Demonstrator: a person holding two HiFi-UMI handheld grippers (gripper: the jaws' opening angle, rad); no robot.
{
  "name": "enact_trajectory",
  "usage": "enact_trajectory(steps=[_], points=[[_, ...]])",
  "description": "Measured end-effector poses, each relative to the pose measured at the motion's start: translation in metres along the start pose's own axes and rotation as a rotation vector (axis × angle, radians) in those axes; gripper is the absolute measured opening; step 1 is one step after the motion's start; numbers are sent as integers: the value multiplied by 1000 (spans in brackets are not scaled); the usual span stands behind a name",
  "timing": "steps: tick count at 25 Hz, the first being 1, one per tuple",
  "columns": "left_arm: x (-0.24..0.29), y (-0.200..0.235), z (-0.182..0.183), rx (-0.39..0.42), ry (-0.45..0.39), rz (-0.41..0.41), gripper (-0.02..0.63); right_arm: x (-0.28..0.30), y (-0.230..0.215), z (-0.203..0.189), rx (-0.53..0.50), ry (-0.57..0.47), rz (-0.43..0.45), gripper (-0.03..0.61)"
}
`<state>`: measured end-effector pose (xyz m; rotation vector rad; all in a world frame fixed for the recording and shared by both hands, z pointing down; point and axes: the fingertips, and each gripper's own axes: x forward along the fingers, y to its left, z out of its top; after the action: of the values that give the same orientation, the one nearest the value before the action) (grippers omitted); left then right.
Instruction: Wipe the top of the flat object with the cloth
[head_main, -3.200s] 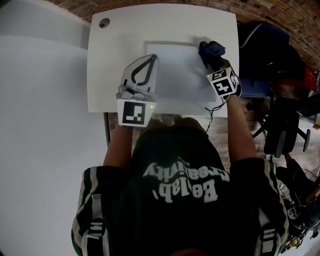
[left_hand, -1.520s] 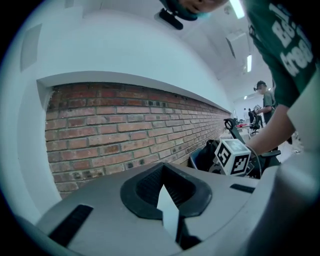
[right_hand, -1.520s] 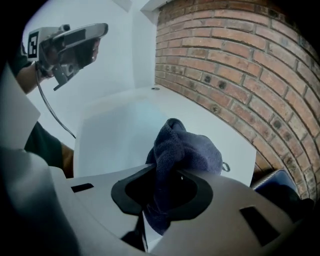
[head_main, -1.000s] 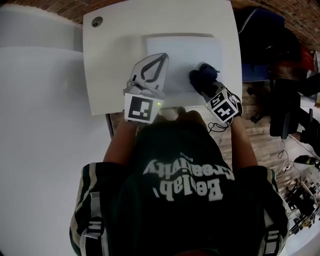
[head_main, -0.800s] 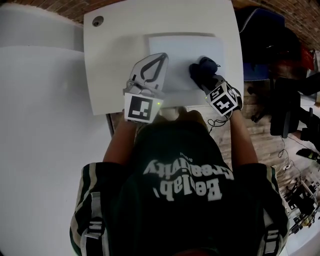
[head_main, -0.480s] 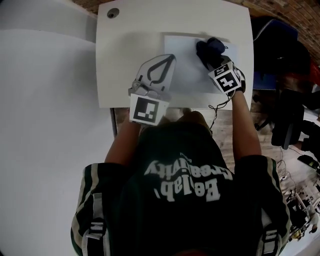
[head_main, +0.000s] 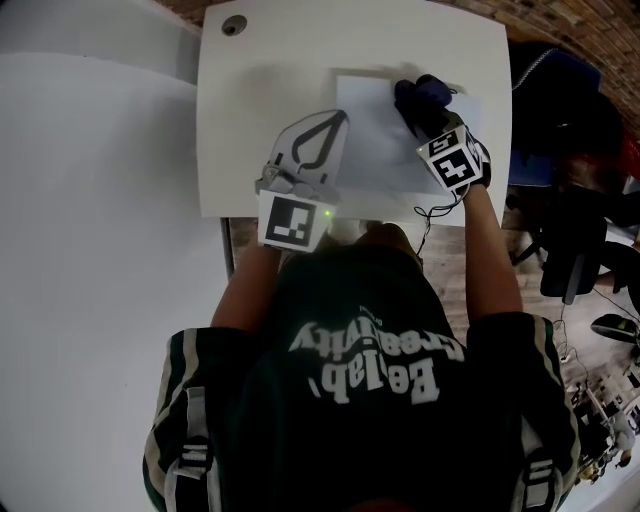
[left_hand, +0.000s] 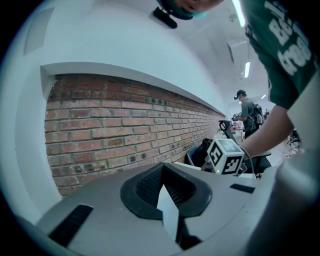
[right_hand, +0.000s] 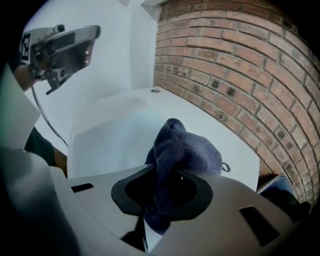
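Right tongs (head_main: 433, 120) were clamped on the cloth (head_main: 421, 97), with the jaws closed tight on the dark blue fabric. In the right gripper view (right_hand: 159, 200) the cloth (right_hand: 182, 150) filled the space between the jaws and bunched out ahead of the tips in a rumpled lump. That lump lay on the flat object (head_main: 385, 150), a pale sheet, at its far right corner, just beyond my right tips. The rest of the flat object (right_hand: 112, 142) spread out to the left of the right tongs, toward my other hand.

My left tongs (head_main: 337, 117) held nothing, the jaws drawn together to a point. In the left gripper view (left_hand: 164, 197) only a thin pale wedge showed between them. Their tips sat at the flat object's left edge, well apart from the cloth, and I couldn't tell whether they pressed on it. The white table (head_main: 255, 110) lay under both tongs, with the brick wall (right_hand: 235, 65) beyond the right tips.
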<state>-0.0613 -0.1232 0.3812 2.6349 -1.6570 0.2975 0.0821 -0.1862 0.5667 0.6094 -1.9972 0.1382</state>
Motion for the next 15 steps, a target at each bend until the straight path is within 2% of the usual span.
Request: enact_trajectory(steps=[9,12,15], points=[[10,-1,-6,-11,16,-47,-4,-48,112,-50,-55,39,138,54],[12,2,-8,-13,23,-44,-3,-51,124,-56,-83,58,155,55],[11,5,-9,-11,27,-36,-3,-45,116,-49,-116,66,145,55]])
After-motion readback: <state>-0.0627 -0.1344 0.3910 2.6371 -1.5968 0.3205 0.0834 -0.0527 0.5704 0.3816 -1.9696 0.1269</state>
